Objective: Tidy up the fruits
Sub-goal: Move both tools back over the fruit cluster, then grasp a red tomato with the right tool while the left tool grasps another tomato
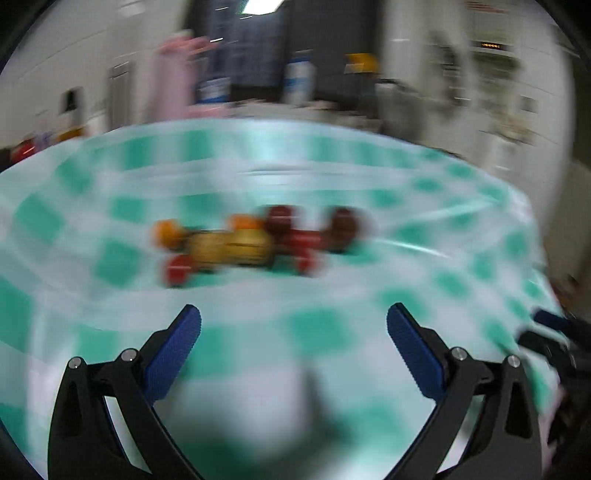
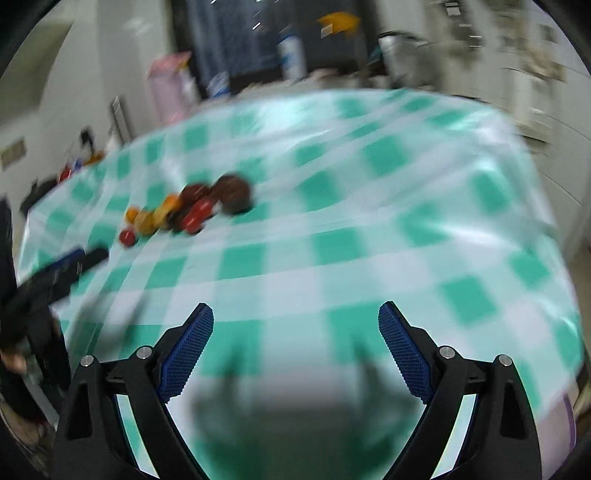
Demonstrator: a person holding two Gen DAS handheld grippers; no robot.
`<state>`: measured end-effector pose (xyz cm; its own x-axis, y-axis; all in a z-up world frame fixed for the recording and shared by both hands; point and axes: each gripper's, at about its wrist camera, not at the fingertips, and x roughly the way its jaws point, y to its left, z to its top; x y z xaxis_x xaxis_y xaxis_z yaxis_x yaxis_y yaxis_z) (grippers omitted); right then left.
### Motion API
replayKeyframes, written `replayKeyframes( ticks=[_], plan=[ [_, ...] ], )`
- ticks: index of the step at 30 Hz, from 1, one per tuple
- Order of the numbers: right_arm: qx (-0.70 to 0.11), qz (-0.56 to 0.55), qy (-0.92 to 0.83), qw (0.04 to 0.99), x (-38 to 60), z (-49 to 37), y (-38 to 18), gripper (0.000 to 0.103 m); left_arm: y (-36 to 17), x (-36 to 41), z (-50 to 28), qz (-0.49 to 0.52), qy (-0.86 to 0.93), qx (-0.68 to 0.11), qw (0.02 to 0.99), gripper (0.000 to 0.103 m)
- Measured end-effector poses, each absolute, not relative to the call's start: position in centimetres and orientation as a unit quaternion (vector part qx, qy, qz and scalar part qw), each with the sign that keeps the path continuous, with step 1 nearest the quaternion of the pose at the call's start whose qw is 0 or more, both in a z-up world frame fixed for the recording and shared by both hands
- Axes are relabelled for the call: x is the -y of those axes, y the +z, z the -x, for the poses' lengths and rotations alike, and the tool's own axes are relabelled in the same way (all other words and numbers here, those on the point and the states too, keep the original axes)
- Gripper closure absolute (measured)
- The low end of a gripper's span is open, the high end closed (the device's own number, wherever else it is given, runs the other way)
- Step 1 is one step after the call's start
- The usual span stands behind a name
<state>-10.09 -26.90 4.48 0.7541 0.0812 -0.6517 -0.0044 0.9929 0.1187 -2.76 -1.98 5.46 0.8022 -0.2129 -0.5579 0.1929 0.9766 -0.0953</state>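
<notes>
Both the left tongs [image 1: 293,314] and right tongs [image 2: 295,314] hung spread and empty at frame bottom. A blurred fruit cluster [image 1: 255,240] sat mid-frame on the green-checked tabletop [image 1: 406,295].

You are working in what is looking like a home kitchen or dining corner, though motion blur is smearing most of it. A table is wearing a green-and-white checked tablecloth [image 1: 317,332], the household sort. Behind it, a cluttered counter [image 1: 295,105] is carrying a white bottle [image 2: 291,55] and a pink box [image 2: 170,88], with a dark window [image 1: 240,48] above. White cabinet fronts [image 2: 535,92] are filling the right side, and a ceiling light [image 1: 262,5] is glowing overhead.
</notes>
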Motion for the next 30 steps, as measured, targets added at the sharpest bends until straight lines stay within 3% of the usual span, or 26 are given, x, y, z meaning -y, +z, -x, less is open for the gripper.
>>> replayKeyframes(
  ticks=[7, 14, 25, 28, 30],
  plan=[
    [-0.405, -0.031, 0.066, 0.911, 19.3, -0.9, 0.8, 0.015, 4.9, -8.3, -2.0, 0.087, -0.023, -0.325, 0.941, 0.002],
    [-0.427, -0.005, 0.078, 0.901, 15.9, -8.3, 0.0, 0.017, 3.9, -9.4, -1.7, 0.092, -0.026, -0.345, 0.934, 0.002],
    [-0.436, 0.055, 0.102, 0.892, 11.3, -13.1, -1.0, 0.05, 2.8, -8.3, -1.4, 0.062, -0.008, -0.364, 0.929, 0.002],
    [-0.439, 0.056, 0.104, 0.891, 10.9, -14.1, -1.2, 0.056, 2.7, -8.5, -1.4, 0.067, -0.009, -0.366, 0.928, 0.002],
    [-0.438, 0.053, 0.105, 0.891, 10.9, -14.2, -1.1, 0.069, 2.6, -8.6, -1.5, 0.075, -0.013, -0.369, 0.926, 0.002]
  ],
)
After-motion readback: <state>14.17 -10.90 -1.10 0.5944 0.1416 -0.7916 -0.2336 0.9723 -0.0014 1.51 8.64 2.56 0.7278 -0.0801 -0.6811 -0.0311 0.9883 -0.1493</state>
